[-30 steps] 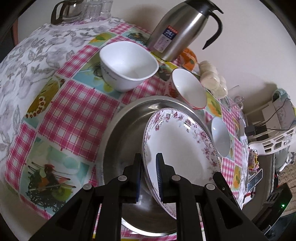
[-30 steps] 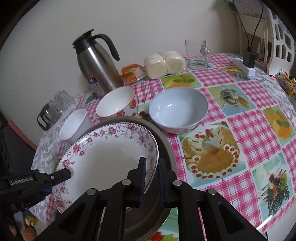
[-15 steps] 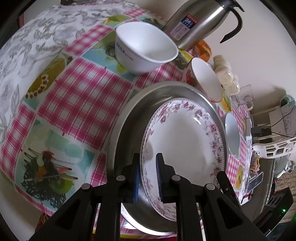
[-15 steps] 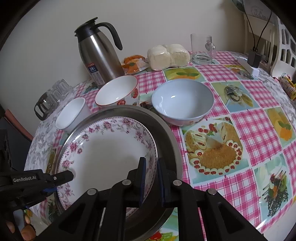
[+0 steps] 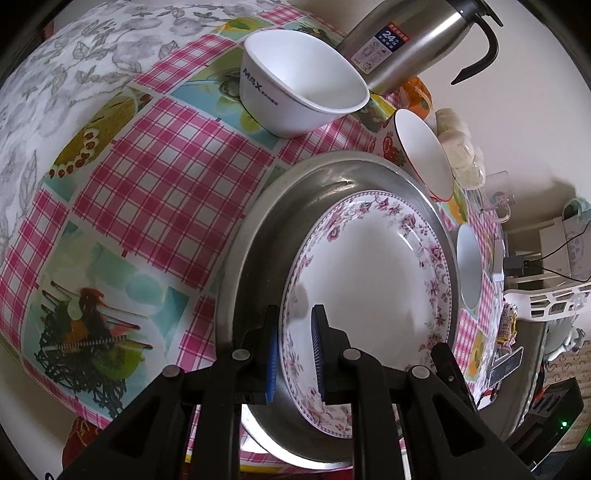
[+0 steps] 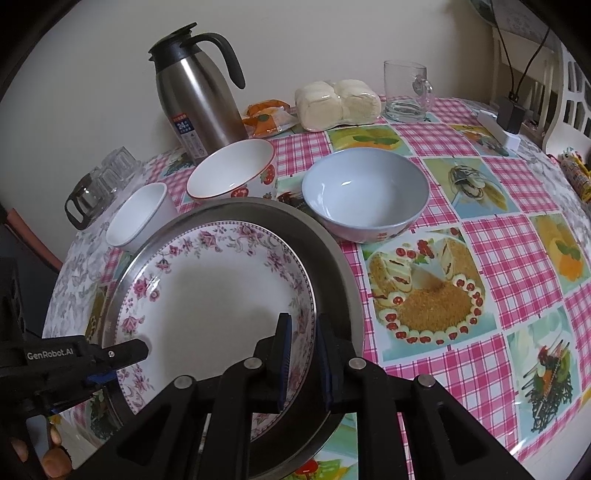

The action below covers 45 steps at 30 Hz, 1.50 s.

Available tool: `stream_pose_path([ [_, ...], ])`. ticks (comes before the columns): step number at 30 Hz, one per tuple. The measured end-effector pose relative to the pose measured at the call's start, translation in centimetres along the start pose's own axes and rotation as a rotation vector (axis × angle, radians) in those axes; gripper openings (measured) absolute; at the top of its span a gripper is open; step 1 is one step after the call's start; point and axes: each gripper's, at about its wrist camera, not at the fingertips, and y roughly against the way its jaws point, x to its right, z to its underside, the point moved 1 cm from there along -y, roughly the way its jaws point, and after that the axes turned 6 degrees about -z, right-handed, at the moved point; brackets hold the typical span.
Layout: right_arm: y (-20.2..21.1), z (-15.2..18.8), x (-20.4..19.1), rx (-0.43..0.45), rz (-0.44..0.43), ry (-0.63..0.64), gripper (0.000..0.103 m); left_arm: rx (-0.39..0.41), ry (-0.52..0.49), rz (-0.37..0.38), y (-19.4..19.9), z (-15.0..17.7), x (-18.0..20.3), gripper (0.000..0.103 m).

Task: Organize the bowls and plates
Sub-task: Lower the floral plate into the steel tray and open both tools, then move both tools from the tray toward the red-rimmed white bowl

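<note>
Plate [image 6: 218, 291] with a pink floral rim, lying inside a shallow round metal basin [image 6: 334, 266] near the table's front edge. Left gripper [image 5: 293, 350] straddles the plate's rim, one blue pad inside and one outside, narrowly parted; whether the pads press the rim cannot be told. Right gripper [image 6: 303, 358] straddles the opposite rim in the same way, its outer finger between plate and basin wall; contact likewise cannot be told. Behind the basin stand three bowls: a small white bowl [image 6: 138, 218], a white bowl with strawberry print and red lip [image 6: 231, 171], and a pale blue bowl [image 6: 365, 194], the last just beside the basin's rim. Tablecloth [image 6: 498, 258] of pink check squares alternating with food pictures covers the round table; a grey leaf-pattern cloth shows at its far left edge. Along the cream wall [image 6: 332, 33] stand a steel thermos jug [image 6: 195, 96] with black handle, an orange snack packet [image 6: 267, 118], wrapped pale buns [image 6: 338, 101], and a clear glass mug [image 6: 406, 90]. Several glasses [image 6: 99, 184] cluster at the left. White openwork chair [image 6: 569, 96] stands at the right.
</note>
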Motion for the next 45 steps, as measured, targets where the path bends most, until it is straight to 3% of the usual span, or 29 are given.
stream_pose_path([
  [22,0.5,-0.1,-0.2,0.004,-0.001,0.037,0.016,0.061,-0.019,-0.049,1.6,-0.4,0.5,0.019],
  [30,1.9,-0.5,-0.9,0.068,0.03,0.083,0.016,0.127,-0.083,-0.087,3.0,-0.3,1.8,0.032],
  [33,1.9,-0.6,-0.8,0.074,0.049,0.083,0.016,0.157,-0.109,-0.102,3.6,-0.2,2.4,0.045],
  [35,1.9,-0.6,-0.6,0.078,0.051,0.081,0.034,0.177,-0.123,-0.121,4.0,-0.2,2.7,0.052],
  [39,2.1,-0.7,-0.4,0.094,0.046,0.069,0.05,0.208,-0.145,-0.173,4.4,-0.3,3.0,0.061],
  [41,2.2,-0.7,-0.4,0.104,0.045,0.07,0.063,0.215,-0.154,-0.187,4.5,-0.3,3.0,0.066],
  [45,2.2,-0.7,-0.6,0.117,0.038,0.077,0.073,0.237,-0.161,-0.22,4.5,-0.4,3.0,0.08],
])
